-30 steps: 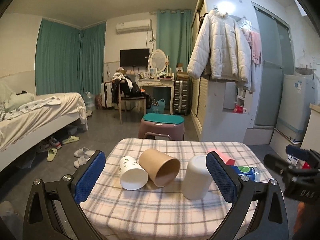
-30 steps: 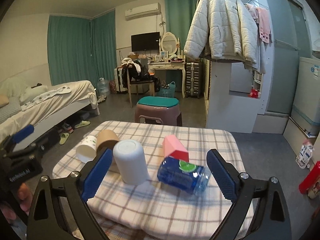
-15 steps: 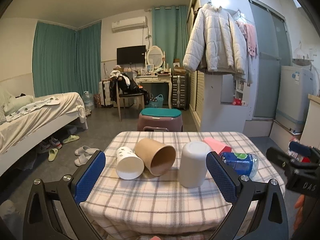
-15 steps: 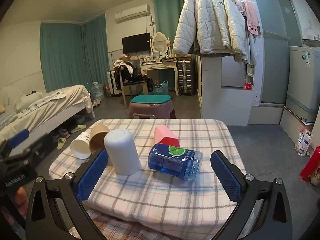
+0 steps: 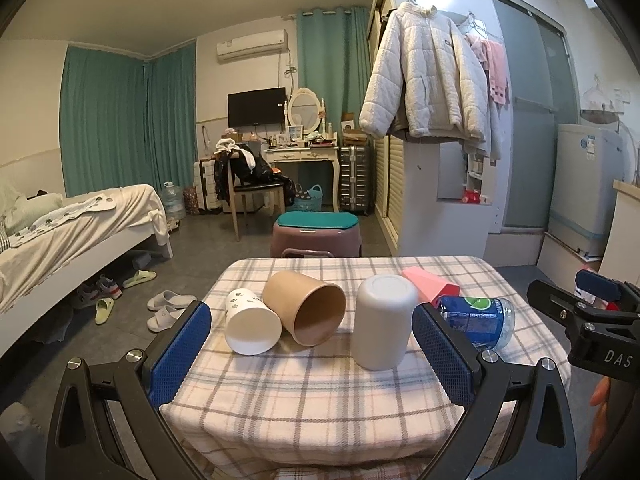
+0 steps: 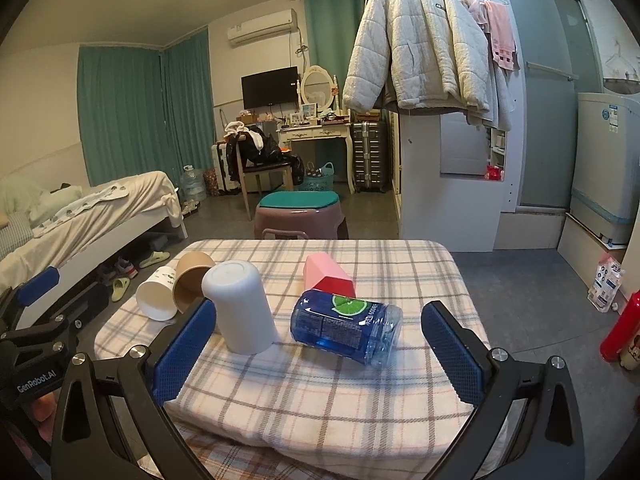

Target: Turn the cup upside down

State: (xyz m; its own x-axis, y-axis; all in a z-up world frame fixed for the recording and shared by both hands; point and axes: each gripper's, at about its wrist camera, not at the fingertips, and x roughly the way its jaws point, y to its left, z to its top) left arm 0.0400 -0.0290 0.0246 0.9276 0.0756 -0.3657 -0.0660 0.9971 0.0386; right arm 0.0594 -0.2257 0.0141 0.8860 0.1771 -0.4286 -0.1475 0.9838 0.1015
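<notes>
Both grippers have drawn back toward the near edge since 1 second ago, so the whole plaid surface now shows. The left gripper and right gripper are spread wide, holding nothing. A bare strip runs along the near edge. Mid-surface, the white cup stands mouth down. Left lie 2 paper cups; right, a blue jar and pink box.
</notes>
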